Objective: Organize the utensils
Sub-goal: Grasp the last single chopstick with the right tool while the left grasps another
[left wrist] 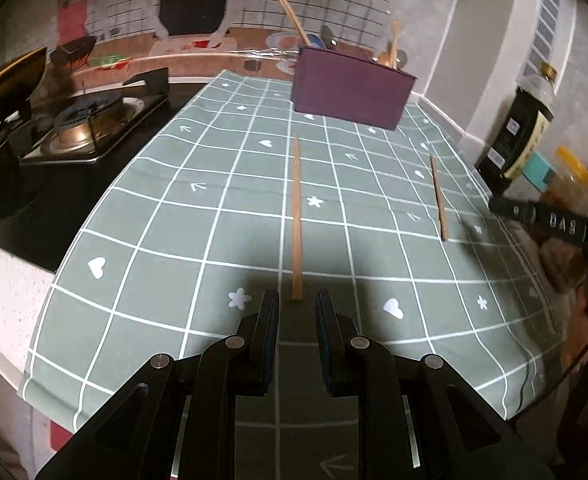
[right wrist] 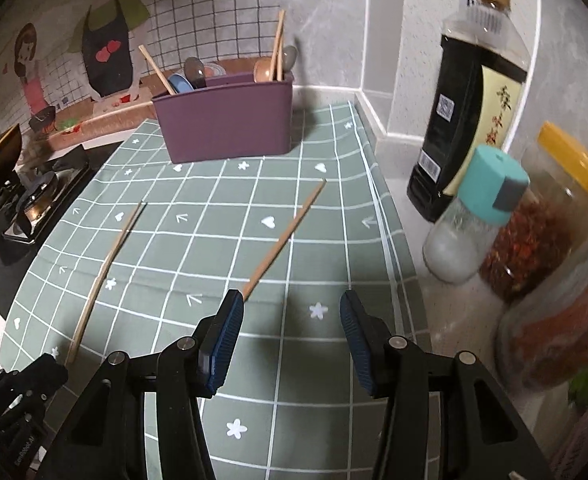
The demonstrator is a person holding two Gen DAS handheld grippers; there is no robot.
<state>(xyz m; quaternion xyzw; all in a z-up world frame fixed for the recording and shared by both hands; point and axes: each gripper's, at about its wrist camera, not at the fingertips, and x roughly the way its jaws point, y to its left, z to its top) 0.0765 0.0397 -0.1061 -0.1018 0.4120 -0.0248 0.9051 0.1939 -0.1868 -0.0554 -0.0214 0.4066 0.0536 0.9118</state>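
1. My left gripper: spread, empty; left chopstick at twelve o'clock.
2. My right gripper: spread, empty; right chopstick at eleven.
3. Chopsticks look light, stiff, slippery; I'd pinch the near ends.
4. Destination: purple holder, twelve.

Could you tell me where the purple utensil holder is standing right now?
In both wrist views the purple utensil holder stands at the far end of the green checked cloth, near the wall, beyond both loose chopsticks.
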